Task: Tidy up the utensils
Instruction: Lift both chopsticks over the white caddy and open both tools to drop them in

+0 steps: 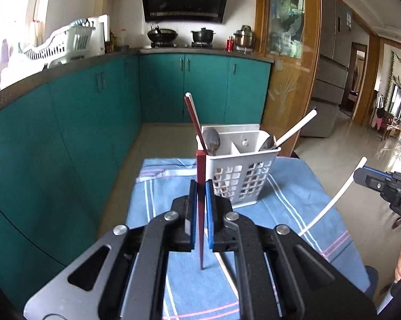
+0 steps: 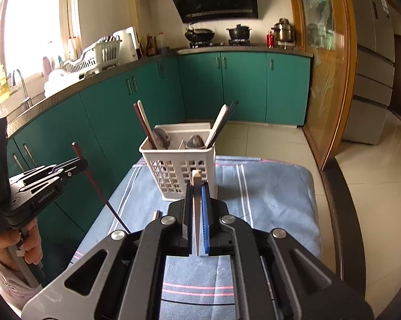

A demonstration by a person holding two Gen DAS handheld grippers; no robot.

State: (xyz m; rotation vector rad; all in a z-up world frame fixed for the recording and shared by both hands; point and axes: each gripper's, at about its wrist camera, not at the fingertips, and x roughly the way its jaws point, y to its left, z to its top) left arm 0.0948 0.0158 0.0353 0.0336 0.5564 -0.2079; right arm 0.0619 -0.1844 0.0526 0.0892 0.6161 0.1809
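A white perforated utensil holder point(image 1: 240, 176) stands on a blue striped towel point(image 1: 285, 200); it also shows in the right wrist view point(image 2: 179, 170). It holds spoons and red and white chopsticks. My left gripper point(image 1: 200, 186) is shut on a dark red chopstick point(image 1: 201, 213), held upright in front of the holder's left compartment. My right gripper point(image 2: 197, 189) is shut on a white chopstick point(image 2: 197, 208), just before the holder. The right gripper also appears at the right edge of the left wrist view point(image 1: 360, 176) with the white chopstick point(image 1: 333, 200).
The towel point(image 2: 267, 194) covers a small table with edges close on all sides. Teal cabinets point(image 1: 67, 122) run along the left and back. A glass door point(image 1: 288, 80) stands to the right. A dish rack point(image 2: 99, 56) sits on the counter.
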